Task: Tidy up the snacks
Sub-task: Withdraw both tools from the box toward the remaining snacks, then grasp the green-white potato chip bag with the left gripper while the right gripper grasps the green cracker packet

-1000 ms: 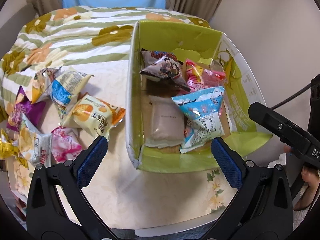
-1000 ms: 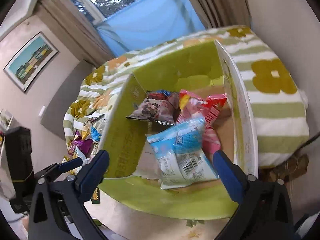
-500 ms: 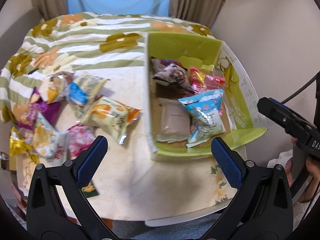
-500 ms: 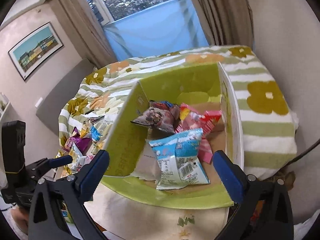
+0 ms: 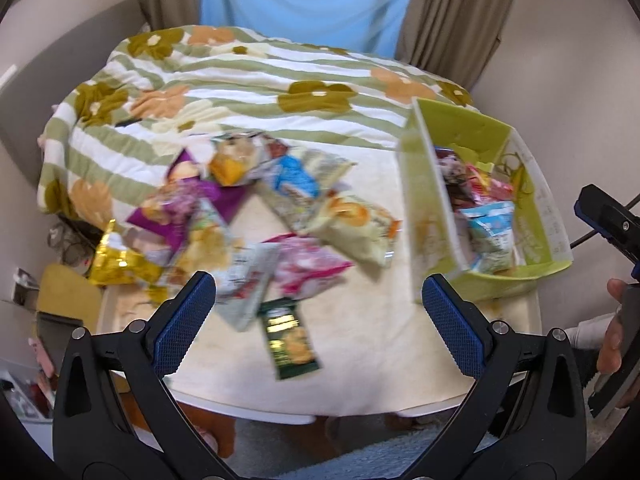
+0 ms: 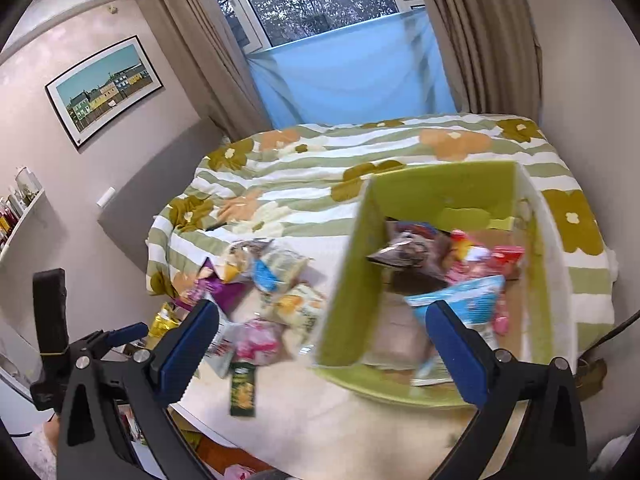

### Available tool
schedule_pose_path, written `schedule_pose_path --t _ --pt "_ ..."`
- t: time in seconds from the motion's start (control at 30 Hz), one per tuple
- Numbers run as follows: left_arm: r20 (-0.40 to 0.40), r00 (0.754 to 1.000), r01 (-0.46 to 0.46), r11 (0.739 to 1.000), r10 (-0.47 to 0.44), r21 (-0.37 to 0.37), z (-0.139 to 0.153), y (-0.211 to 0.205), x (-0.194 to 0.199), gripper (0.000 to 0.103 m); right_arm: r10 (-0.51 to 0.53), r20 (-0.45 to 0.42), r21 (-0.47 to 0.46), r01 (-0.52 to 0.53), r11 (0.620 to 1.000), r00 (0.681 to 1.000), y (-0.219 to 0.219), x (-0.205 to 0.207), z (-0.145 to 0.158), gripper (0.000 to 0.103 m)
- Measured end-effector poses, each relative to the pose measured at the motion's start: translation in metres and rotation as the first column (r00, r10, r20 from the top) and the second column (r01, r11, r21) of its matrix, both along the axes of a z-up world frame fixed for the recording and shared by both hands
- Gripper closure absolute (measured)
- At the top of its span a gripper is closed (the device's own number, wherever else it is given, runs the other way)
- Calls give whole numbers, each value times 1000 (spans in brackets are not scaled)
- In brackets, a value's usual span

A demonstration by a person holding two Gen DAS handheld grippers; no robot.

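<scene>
A green cardboard box [image 5: 424,216] [image 6: 352,292] stands at the table's right and holds several snack packets, a light blue one [image 5: 490,232] [image 6: 464,304] on top. Several loose packets lie in a pile [image 5: 248,216] [image 6: 260,292] at the table's left, with a dark green packet [image 5: 290,338] [image 6: 243,388] nearest the front edge. My left gripper [image 5: 318,320] is open and empty, above the front edge facing the pile. My right gripper [image 6: 320,344] is open and empty, in front of the box's left wall.
The small table [image 5: 360,360] has a cream cloth. A bed with a green and orange flowered cover [image 5: 240,76] lies behind it. Walls stand close at right and left, with a window and curtains at the back. Clutter sits on the floor at left [image 5: 68,308].
Both grippers have pulled back and swung left, away from the box. The pile of loose packets has come into the middle of the left wrist view. Both grippers stay open.
</scene>
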State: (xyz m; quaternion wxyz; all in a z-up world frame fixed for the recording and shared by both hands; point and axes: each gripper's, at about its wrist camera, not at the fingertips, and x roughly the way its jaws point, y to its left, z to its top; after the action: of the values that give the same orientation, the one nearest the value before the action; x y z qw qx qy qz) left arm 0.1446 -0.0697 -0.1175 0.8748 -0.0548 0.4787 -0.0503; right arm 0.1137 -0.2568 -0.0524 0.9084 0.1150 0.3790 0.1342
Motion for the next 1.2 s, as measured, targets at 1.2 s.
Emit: schedule_pose_path --t 1.2 --pt "-133 923 365 931 -362 -1 -144 101 74 1 -115 -300 -214 50 976 947 210 -13 -171 0"
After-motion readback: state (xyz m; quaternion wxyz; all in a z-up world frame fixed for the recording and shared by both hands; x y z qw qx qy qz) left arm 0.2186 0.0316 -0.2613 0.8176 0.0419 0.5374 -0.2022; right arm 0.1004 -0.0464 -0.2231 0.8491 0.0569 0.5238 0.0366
